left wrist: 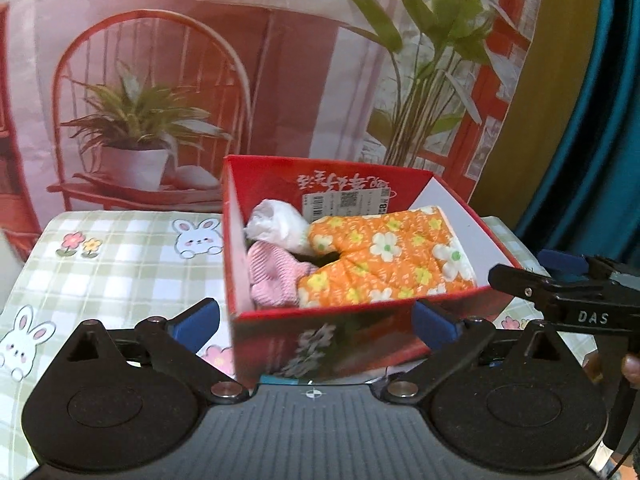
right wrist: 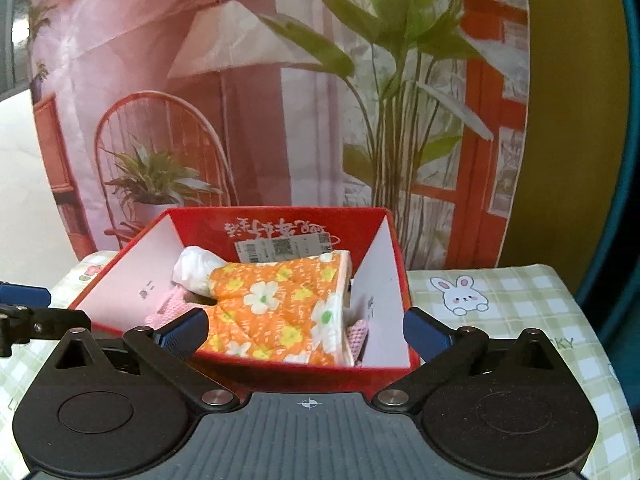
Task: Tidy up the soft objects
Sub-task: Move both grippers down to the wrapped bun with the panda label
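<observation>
A red cardboard box [left wrist: 272, 184] stands on the table with soft things inside. An orange flowered oven mitt [left wrist: 384, 256] lies on top, across the box's right side. A white crumpled cloth [left wrist: 280, 224] and a pink knitted piece [left wrist: 276, 276] lie at its left. My left gripper [left wrist: 316, 324] is open in front of the box's near wall, nothing between its blue pads. In the right wrist view the same box [right wrist: 280, 220] and mitt [right wrist: 280, 308] show. My right gripper [right wrist: 306, 334] is open at the near rim, holding nothing.
A green checked tablecloth [left wrist: 120, 272] with bunny prints covers the table. Behind the box hangs a printed backdrop [left wrist: 160, 80] of a chair and plants. A teal curtain [left wrist: 600, 140] is at the far right. The right gripper's black body [left wrist: 560, 300] reaches in beside the box.
</observation>
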`<action>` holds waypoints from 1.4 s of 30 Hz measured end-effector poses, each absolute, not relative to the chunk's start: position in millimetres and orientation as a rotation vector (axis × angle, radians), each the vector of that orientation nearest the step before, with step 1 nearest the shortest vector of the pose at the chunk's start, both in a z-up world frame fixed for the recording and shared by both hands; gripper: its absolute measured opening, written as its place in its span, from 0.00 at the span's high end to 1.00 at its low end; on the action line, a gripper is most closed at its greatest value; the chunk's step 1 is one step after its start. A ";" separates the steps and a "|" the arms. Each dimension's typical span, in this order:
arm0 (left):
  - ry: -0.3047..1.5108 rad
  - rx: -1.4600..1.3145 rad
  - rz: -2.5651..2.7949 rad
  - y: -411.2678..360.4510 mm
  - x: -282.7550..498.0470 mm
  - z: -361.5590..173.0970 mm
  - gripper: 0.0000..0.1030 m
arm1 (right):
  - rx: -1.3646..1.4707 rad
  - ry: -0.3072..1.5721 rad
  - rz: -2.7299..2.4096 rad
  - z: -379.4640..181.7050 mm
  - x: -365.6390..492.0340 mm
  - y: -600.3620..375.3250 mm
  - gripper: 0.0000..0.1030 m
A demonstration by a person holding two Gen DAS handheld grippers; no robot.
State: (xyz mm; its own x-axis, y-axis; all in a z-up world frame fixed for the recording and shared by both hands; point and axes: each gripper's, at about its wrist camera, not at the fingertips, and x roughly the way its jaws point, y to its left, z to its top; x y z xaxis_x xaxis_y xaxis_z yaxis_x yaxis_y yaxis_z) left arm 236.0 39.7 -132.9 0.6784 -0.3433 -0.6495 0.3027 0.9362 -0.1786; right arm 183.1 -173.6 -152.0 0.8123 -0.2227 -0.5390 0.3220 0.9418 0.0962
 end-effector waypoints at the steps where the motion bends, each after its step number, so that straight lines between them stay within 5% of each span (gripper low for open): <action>1: 0.731 -0.061 -0.364 42.6 232.3 -133.2 0.00 | 0.190 0.552 -0.285 -152.9 180.4 -170.6 0.00; 10: 0.713 -0.005 -0.397 47.7 209.0 -150.1 0.00 | 0.239 0.477 -0.213 -169.4 156.2 -142.6 0.00; 26: 0.794 0.008 -0.394 61.5 202.6 -189.2 0.03 | 0.168 0.677 -0.130 -216.8 165.0 -98.1 0.00; 30: 0.810 0.047 -0.368 61.9 201.4 -195.1 0.17 | 0.165 0.693 -0.129 -221.5 166.1 -94.3 0.00; 38: 0.819 0.065 -0.349 62.6 201.9 -194.1 0.26 | 0.140 0.709 -0.084 -224.6 167.3 -85.1 0.00; 42: 0.843 0.050 -0.353 64.4 205.3 -195.7 0.41 | 0.118 0.711 -0.058 -225.6 167.2 -79.3 0.01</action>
